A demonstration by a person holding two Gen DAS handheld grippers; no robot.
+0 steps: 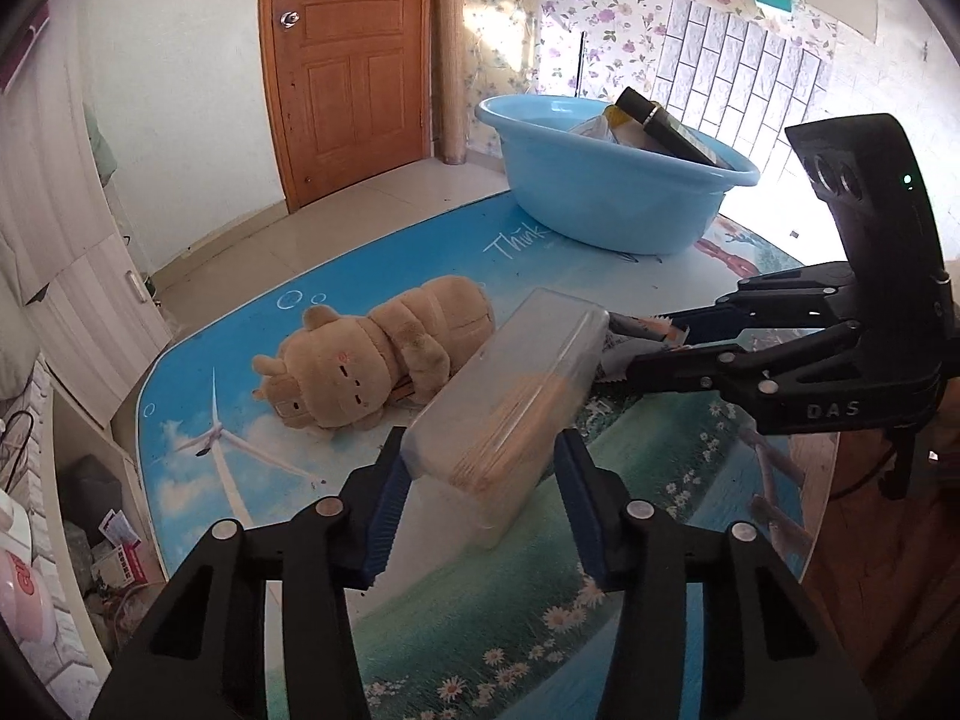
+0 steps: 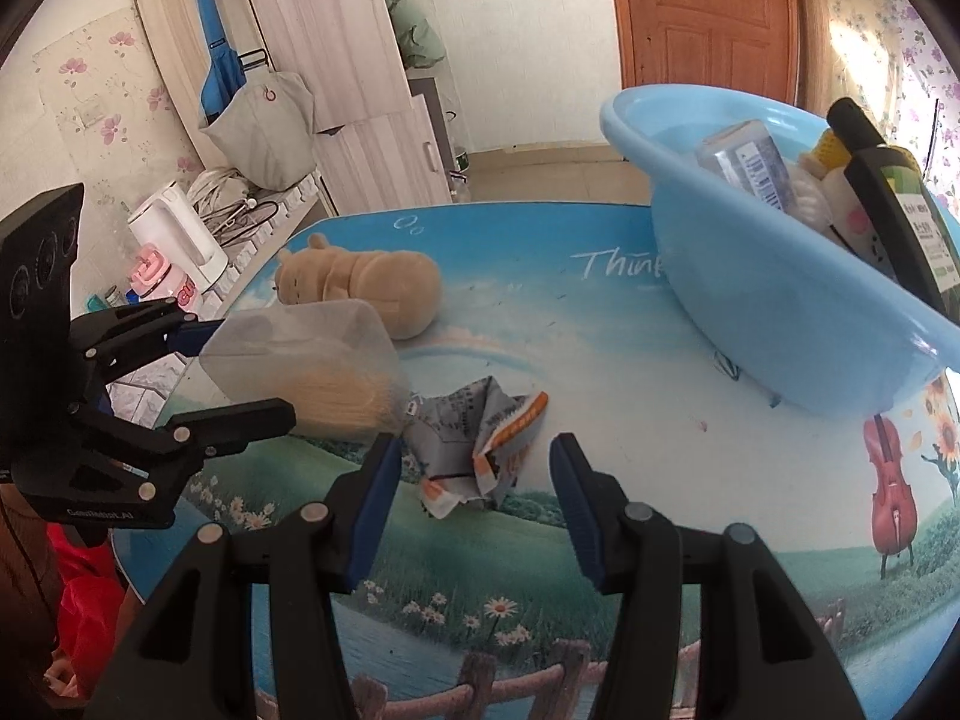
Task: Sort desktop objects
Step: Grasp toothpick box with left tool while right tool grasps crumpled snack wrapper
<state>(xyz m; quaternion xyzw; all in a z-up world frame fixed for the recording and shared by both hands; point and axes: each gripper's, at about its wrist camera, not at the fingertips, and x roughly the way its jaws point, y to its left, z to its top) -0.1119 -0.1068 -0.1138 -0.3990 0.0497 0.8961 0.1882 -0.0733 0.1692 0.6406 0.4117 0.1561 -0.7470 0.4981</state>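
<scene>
My left gripper (image 1: 480, 468) is clamped on a clear plastic rectangular box of thin wooden sticks (image 1: 510, 396): both blue pads press against the near end of its long sides, and the box is tilted, its far end raised above the table mat. In my right wrist view the same box (image 2: 306, 354) shows between the left gripper's black fingers (image 2: 240, 420), with the pale sticks bunched against one side.

My right gripper (image 2: 474, 456) stands apart, its blue pads on either side of a crumpled grey and orange printed wrapper (image 2: 474, 450) without pressing on it. The wrapper lies on the mat, and its folds look to reach in between the fingertips from beyond; I cannot tell whether a pad touches it. In the left wrist view the right gripper (image 1: 648, 348) reaches in from the right, its fingertips at the wrapper (image 1: 636, 330) just behind the box's raised end.

Beyond the box a tan plush bear-like toy (image 1: 372, 360) lies on its side on the mat, well apart from the wrapper. The round table (image 2: 600, 330) is covered with a printed mat showing blue sky, a wind turbine, green meadow and daisies.

At the far right side of the table sits a light blue plastic basin (image 2: 780, 312), already holding a black bottle (image 2: 882, 192), a clear tube with a barcode label (image 2: 750, 168) and some pale items I cannot identify. Behind stand a brown wooden door (image 1: 354, 60) and floral wallpaper (image 1: 600, 18).
</scene>
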